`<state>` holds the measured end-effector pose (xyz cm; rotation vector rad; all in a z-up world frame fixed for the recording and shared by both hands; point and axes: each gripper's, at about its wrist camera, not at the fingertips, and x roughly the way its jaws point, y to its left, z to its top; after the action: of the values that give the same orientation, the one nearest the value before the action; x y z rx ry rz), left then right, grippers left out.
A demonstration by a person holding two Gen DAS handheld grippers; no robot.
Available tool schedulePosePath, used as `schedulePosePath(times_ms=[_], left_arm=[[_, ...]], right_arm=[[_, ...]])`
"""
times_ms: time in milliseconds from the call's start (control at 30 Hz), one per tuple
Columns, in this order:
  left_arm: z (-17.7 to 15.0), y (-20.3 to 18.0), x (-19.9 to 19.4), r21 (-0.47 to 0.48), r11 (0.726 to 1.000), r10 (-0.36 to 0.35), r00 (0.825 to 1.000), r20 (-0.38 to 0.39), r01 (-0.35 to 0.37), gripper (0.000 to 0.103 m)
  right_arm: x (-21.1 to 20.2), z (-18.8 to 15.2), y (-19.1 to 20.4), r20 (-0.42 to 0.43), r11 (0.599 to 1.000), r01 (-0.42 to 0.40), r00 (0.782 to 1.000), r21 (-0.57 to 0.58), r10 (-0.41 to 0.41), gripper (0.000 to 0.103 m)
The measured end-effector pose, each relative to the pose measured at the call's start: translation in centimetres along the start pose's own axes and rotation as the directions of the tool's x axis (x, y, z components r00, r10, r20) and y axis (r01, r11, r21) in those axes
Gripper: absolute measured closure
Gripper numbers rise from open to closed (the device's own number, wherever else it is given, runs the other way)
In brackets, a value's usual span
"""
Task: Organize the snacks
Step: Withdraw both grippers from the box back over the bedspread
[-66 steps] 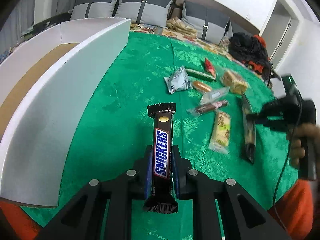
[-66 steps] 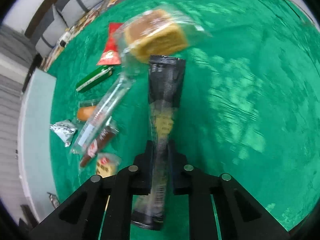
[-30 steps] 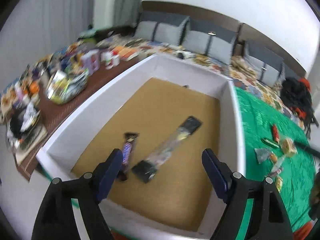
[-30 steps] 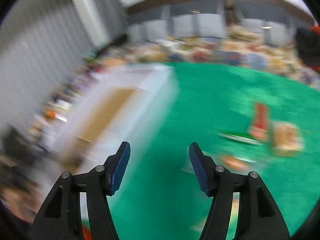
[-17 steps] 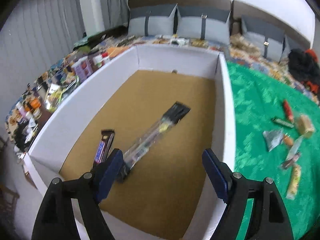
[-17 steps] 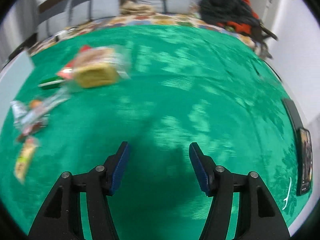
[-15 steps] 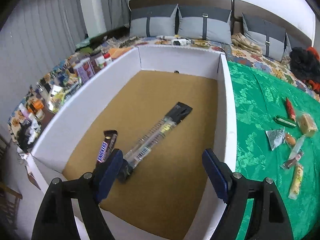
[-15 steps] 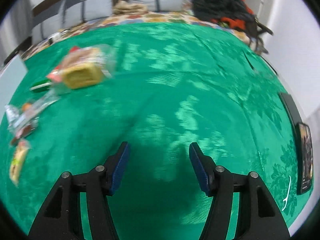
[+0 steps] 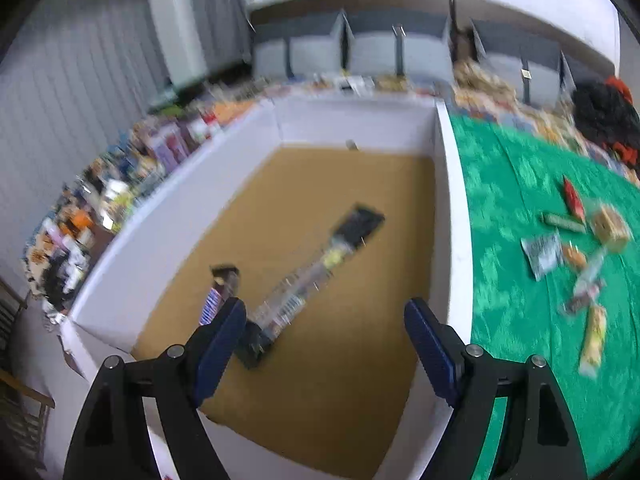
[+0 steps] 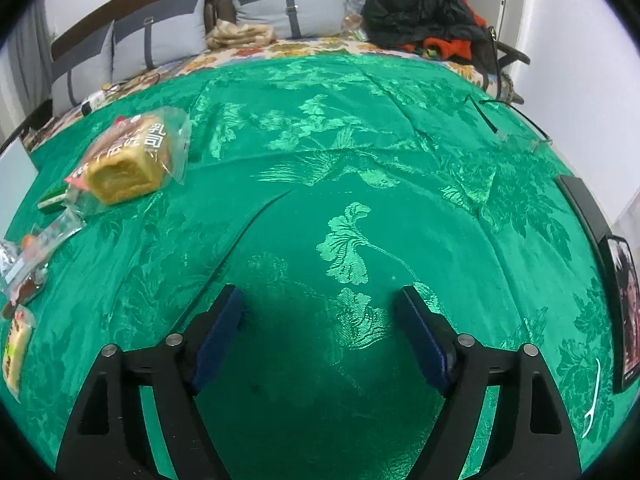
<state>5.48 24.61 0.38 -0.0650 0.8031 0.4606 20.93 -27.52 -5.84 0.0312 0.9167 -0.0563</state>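
the white box (image 9: pixel 452 208) with a brown cardboard floor sits at the left edge of the green patterned cloth (image 10: pixel 360 160). two snacks lie inside it. the long clear-and-black packet (image 9: pixel 308 284) runs diagonally, its black end toward the far right corner of the box and its other end toward the near left, close by the left gripper's left finger. the snickers bar (image 9: pixel 219 294) lies just left of that packet, roughly parallel to the box's left wall, its crimped dark end pointing away from the camera; its near end is hidden behind the finger.

the left gripper (image 9: pixel 324 344) hangs above the near part of the box, fingers wide apart with nothing between them. the left wrist view is blurred, so small detail on the wrappers cannot be read.

the right gripper (image 10: pixel 320 328) is over bare cloth, its jaws opening, nothing between them.

the remaining snacks lie loose on the cloth to the right of the box: a bagged bread slice (image 10: pixel 128 160) pointing its long side toward the far right, a green stick pack (image 10: pixel 52 197) beside it, a clear wrapper (image 10: pixel 36 252) and a yellow bar (image 10: pixel 14 350) nearer the camera.
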Motion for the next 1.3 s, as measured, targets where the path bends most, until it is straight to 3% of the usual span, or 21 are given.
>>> schedulePosePath(times_ms=[67,100,167,233,333,400,467,600,700,833,1100,1300], left_arm=[[0.0,-0.2,-1.6,-0.027,0.996,0.084,0.992,0.091,-0.082,0.022],[0.0,-0.4,-2.5,-0.040,0.995,0.093,0.987,0.128,-0.089,0.021],[0.5,-1.1,-4.3,-0.047,0.997,0.061,0.980,0.189,-0.053,0.017],[1.0,-2.7,-6.3,-0.013,1.000,-0.002,0.970,0.242,0.006,0.003],[1.3,-6.1,-8.7,0.078,0.993,-0.110,0.955,0.277,0.091,0.000],[0.7,-8.6,-9.3,0.123,0.975,-0.211,0.948,0.240,0.186,0.000],[-0.2,-11.0,-8.7,0.138,0.941,-0.329,0.932,0.153,0.310,0.000],[-3.1,-15.4,-5.6,0.137,0.893,-0.427,0.903,-0.032,0.428,0.000],[-5.3,-17.7,-2.3,0.148,0.889,-0.415,0.899,-0.143,0.434,0.000],[-6.1,-18.3,1.4,0.153,0.917,-0.337,0.921,-0.195,0.368,0.000],[-5.9,-17.3,5.3,0.138,0.943,-0.274,0.943,-0.192,0.302,0.000],[-6.2,-17.3,6.5,0.143,0.936,-0.295,0.937,-0.187,0.323,0.000]], right_arm=[[0.1,0.0,0.0,-0.003,1.000,0.008,1.000,0.003,-0.008,0.017],[0.2,0.1,-0.1,-0.005,1.000,0.010,1.000,0.008,-0.010,0.016],[0.3,0.1,-0.2,-0.006,1.000,0.010,1.000,0.012,-0.010,0.015],[0.3,0.1,-0.3,-0.006,1.000,0.008,1.000,0.014,-0.008,0.015],[0.3,0.1,-0.3,-0.006,1.000,0.010,1.000,0.013,-0.010,0.015],[0.3,0.1,-0.3,-0.006,1.000,0.009,1.000,0.013,-0.009,0.014],[0.3,0.1,-0.3,-0.006,1.000,0.009,1.000,0.012,-0.008,0.014],[0.3,0.1,-0.3,-0.006,1.000,0.009,1.000,0.012,-0.009,0.014],[0.3,0.1,-0.3,-0.006,1.000,0.009,1.000,0.012,-0.009,0.014],[0.3,0.1,-0.3,-0.006,1.000,0.009,1.000,0.012,-0.009,0.014],[0.3,0.1,-0.3,-0.007,1.000,0.011,1.000,0.013,-0.011,0.014],[0.3,0.1,-0.3,-0.008,1.000,0.011,1.000,0.013,-0.011,0.014]])
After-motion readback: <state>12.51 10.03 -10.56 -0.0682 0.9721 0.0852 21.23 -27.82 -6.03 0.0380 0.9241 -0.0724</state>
